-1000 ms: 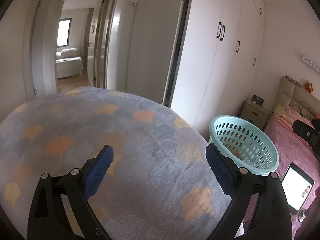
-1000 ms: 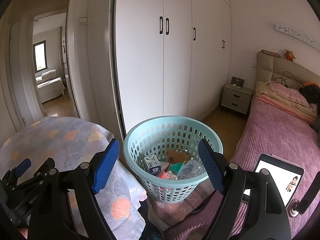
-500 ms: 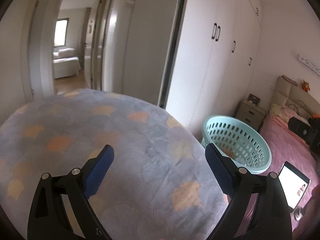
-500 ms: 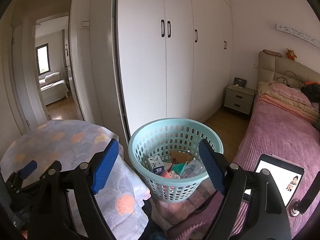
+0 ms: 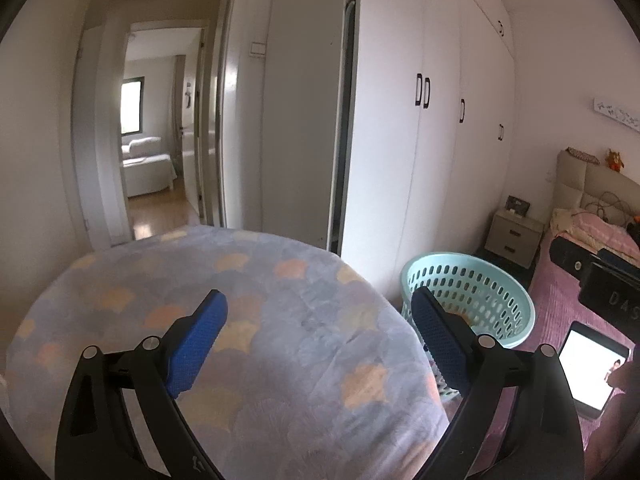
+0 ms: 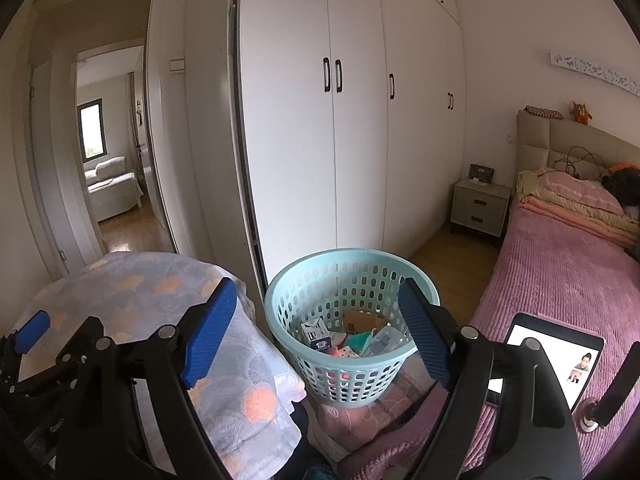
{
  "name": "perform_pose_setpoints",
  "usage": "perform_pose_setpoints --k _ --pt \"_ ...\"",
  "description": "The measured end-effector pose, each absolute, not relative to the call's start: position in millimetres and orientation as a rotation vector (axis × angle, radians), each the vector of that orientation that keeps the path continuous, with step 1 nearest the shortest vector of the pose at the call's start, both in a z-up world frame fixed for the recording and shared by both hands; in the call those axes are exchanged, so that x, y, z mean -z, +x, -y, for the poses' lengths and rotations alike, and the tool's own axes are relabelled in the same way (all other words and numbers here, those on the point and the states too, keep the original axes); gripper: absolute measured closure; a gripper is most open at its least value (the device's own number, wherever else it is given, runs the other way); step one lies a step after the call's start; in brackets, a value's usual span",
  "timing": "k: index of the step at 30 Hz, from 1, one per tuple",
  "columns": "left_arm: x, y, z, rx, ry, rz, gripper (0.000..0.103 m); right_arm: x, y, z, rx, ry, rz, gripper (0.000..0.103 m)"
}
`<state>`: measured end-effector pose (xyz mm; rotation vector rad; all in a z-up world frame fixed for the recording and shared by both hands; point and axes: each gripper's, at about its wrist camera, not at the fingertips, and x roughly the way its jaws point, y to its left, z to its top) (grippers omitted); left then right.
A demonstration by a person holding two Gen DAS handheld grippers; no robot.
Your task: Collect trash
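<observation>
A pale teal plastic basket (image 6: pixel 352 276) stands between a blanket-covered surface and the bed. It holds trash (image 6: pixel 348 334): small boxes, cardboard and wrappers. My right gripper (image 6: pixel 316 328) is open and empty, just above and in front of the basket. My left gripper (image 5: pixel 318 324) is open and empty above the patterned blanket (image 5: pixel 260 288), with the basket (image 5: pixel 468 280) to its right. The left gripper also shows at the lower left of the right wrist view (image 6: pixel 32 328).
White wardrobe doors (image 6: pixel 332 120) stand behind the basket. A pink bed (image 6: pixel 560 276) lies on the right with a lit tablet (image 6: pixel 548 356) on it. A nightstand (image 6: pixel 480 208) stands by the headboard. An open doorway (image 5: pixel 156 152) leads to another room.
Both grippers have pulled back and risen a little, so the blanket and basket look smaller and lower. Both stay open and empty.
</observation>
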<state>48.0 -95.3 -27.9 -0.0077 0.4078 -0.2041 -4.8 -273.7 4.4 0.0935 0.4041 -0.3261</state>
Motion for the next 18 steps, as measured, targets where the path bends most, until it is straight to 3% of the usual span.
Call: perform_pose_setpoints --k 18 --pt "17.0 33.0 61.1 0.147 -0.079 -0.478 0.011 -5.6 -13.7 248.5 0.293 0.052 -0.402 0.023"
